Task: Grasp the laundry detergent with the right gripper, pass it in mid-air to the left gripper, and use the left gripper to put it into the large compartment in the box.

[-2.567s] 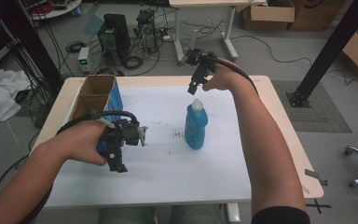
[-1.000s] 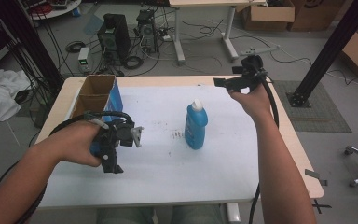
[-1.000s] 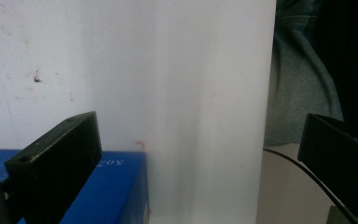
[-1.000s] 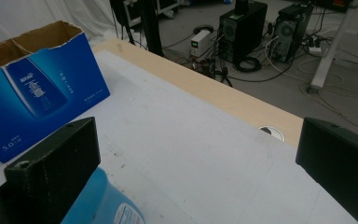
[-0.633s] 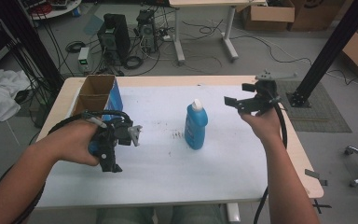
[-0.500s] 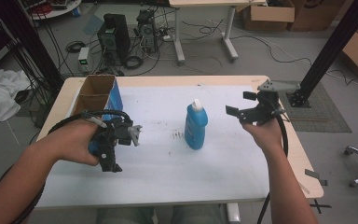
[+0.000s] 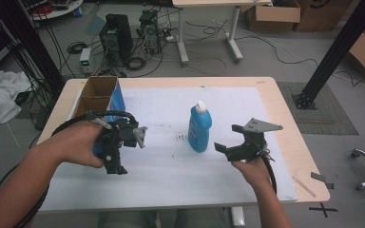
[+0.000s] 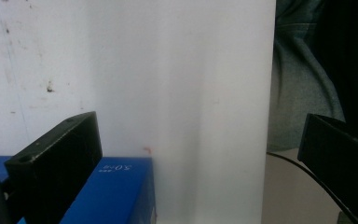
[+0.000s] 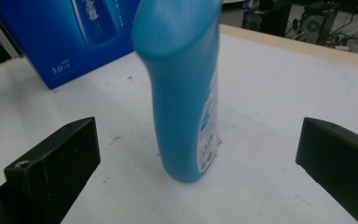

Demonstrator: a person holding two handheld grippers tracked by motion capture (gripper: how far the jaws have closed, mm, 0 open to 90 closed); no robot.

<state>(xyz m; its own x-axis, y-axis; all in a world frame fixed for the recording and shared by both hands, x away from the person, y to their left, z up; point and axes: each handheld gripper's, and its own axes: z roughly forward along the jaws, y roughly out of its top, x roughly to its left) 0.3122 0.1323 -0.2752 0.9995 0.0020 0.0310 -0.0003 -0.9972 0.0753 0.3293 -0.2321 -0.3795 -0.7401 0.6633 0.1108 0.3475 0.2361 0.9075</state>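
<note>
Here, right tongs (image 7: 228, 142) wide open beside blue bottle (image 7: 199, 128), untouched; left tongs (image 7: 119, 164) wide open, empty

3 views of 1 white table (image 7: 171, 175)

High view looks down from above; both gripper views sit low and close, the right's sharing the bottle (image 9: 182, 88) with it.

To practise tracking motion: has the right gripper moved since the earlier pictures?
Yes. The right gripper came from beyond the blue bottle towards the person, now beside its right, jaws open.
</note>
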